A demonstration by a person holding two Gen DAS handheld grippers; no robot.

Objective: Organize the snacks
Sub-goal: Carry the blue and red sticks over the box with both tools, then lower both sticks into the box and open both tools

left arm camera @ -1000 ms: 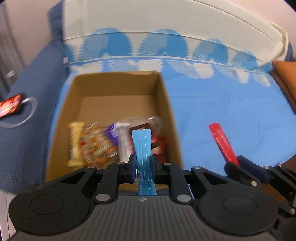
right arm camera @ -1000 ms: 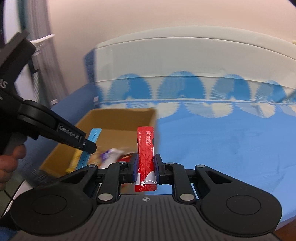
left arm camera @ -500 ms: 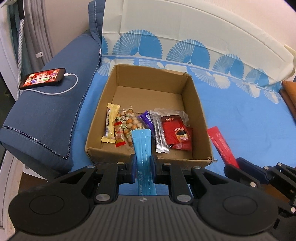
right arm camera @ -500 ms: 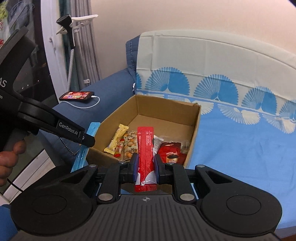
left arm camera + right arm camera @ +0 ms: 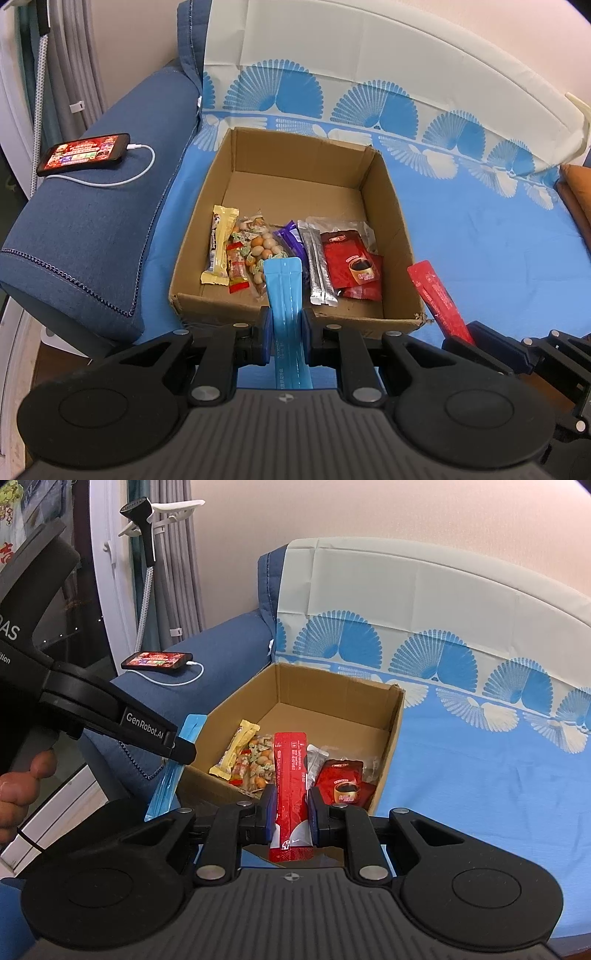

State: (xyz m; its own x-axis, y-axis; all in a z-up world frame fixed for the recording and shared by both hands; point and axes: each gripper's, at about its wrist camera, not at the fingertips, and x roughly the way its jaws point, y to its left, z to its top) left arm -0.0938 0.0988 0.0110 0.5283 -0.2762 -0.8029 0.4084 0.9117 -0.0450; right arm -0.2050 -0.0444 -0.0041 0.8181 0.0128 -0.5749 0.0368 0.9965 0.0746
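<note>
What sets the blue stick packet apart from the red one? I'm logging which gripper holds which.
The blue stick packet is clamped in the left gripper; the red stick packet is in the right gripper. The blue one looks plain and glossy, while the red one carries printed text. Both are long, narrow sachets held near the cardboard box.

- Left gripper (image 5: 287, 334): black linkage arms, silver screws, blue finger pads, ribbed grey base.
- Right gripper (image 5: 291, 814): same build.
- White "GenRobot.AI" lettering on the left gripper's side.
</note>
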